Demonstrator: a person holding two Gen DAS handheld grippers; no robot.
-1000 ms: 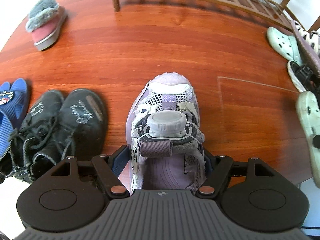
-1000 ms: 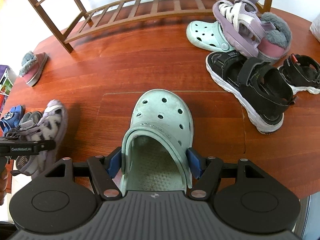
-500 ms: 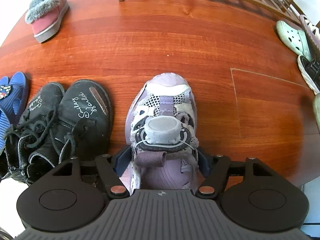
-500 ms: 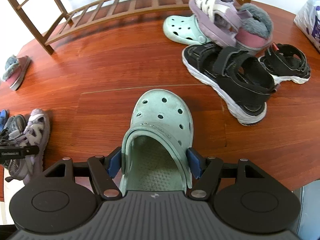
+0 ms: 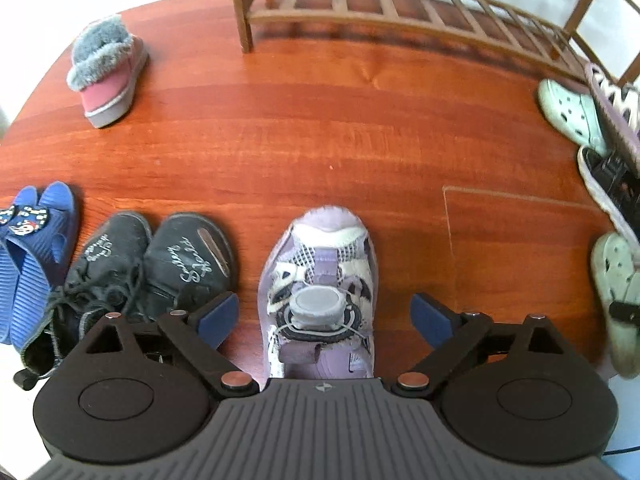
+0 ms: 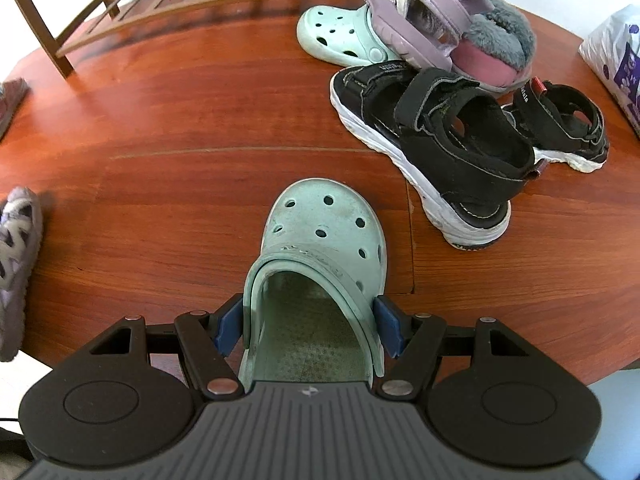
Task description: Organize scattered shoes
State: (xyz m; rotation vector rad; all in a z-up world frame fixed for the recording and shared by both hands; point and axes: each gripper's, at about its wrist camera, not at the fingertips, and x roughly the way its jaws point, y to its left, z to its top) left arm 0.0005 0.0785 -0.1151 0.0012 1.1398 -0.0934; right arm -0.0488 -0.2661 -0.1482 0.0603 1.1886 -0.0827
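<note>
The left gripper point(image 5: 325, 318), clamped on the purple sneaker point(image 5: 320, 292) a moment ago, is now standing wide open, pads clear of both sides; the sneaker is sitting on the table point(image 5: 320, 128) just beside the black shoes point(image 5: 144, 268), so that placement looks finished; the right gripper point(image 6: 310, 330) is still pinching the green clog point(image 6: 320, 264) at its heel, resting on the table near the black sandal point(image 6: 432, 148).

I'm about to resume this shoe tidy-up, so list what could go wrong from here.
1. The right gripper pinches only the soft heel walls of the mint clog; they may flex and let it slip.
2. The left gripper is open around the purple sneaker; closing could snag the black shoes beside its finger.
3. The other mint clog lies under a purple sandal; pulling it may topple the pile.
</note>
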